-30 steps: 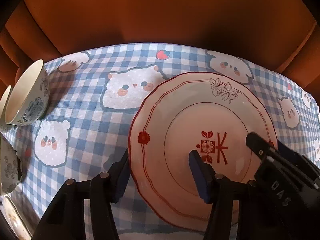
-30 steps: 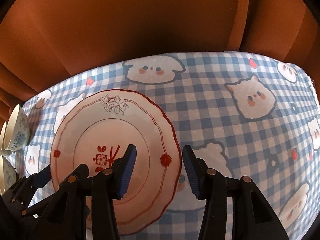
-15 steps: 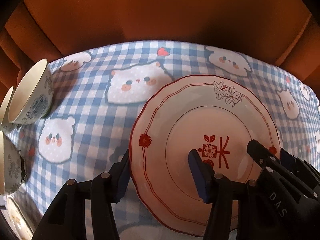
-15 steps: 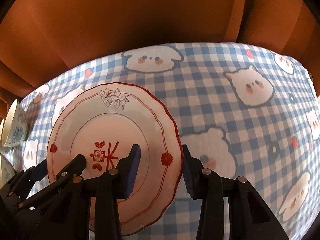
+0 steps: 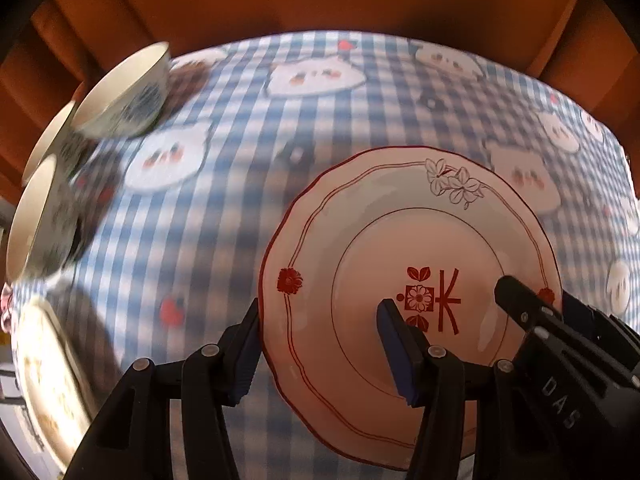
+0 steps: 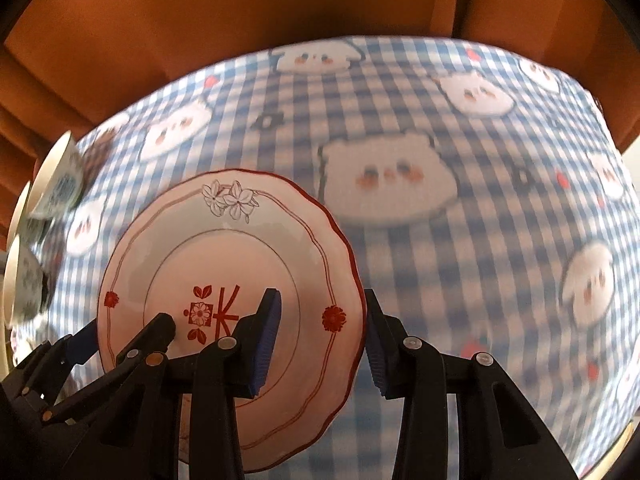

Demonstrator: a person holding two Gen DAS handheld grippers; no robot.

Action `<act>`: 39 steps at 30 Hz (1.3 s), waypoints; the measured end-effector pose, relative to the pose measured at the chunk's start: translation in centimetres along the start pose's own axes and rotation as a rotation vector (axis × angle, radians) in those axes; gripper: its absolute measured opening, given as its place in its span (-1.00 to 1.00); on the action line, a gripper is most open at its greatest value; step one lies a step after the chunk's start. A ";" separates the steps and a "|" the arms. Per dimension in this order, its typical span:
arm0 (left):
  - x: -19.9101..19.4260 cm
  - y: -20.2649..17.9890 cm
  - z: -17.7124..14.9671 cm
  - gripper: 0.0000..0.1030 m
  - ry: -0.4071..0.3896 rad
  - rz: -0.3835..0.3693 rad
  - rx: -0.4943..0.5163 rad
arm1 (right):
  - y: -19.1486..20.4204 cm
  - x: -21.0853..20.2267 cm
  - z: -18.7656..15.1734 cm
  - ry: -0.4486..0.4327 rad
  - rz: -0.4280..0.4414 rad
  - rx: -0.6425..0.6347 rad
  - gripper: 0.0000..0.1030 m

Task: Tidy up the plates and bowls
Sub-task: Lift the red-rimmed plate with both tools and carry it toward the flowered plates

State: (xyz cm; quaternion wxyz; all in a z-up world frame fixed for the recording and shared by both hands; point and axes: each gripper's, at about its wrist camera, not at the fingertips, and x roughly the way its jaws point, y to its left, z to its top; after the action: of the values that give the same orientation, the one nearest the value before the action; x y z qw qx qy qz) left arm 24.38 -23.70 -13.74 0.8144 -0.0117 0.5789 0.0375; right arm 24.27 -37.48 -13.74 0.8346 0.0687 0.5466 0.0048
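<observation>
Two grippers, left and right, each clamp an opposite rim of the red-trimmed plate raised over the checked tablecloth; I'd keep both level toward the bowls.

Warm dim light, motion-blurred fisheye background

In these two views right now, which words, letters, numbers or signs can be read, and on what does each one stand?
"DAS": pale letters on the black body of the right claw, seen in the left wrist view.
A red character-like sign beside a red flower square, no Latin letters, in the centre of the plate.
The bowls carry blue patterns only, too blurred to show any text.
No numbers are visible.
</observation>
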 end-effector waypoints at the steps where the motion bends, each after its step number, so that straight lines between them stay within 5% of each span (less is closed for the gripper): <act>1: -0.1 0.2 -0.7 0.08 0.006 0.001 -0.003 | 0.1 -0.1 -0.7 0.010 -0.004 -0.005 -0.16; 14: -1.5 1.0 -6.7 0.09 0.046 -0.002 -0.010 | 0.3 -2.1 -7.6 0.074 -0.007 -0.027 -0.16; 25: -1.3 0.3 -5.6 0.14 -0.019 0.076 -0.021 | 0.2 -1.1 -6.6 0.042 0.011 -0.057 -0.12; 39: -1.8 0.0 -5.0 0.12 -0.018 0.073 -0.006 | 0.3 -1.3 -6.0 0.057 0.021 -0.088 -0.14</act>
State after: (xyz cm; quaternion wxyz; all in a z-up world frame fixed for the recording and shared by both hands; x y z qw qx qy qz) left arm 19.04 -24.13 -13.67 0.8177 0.0074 0.5715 0.0688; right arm 18.30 -36.65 -14.91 0.8208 0.0374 0.5686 0.0397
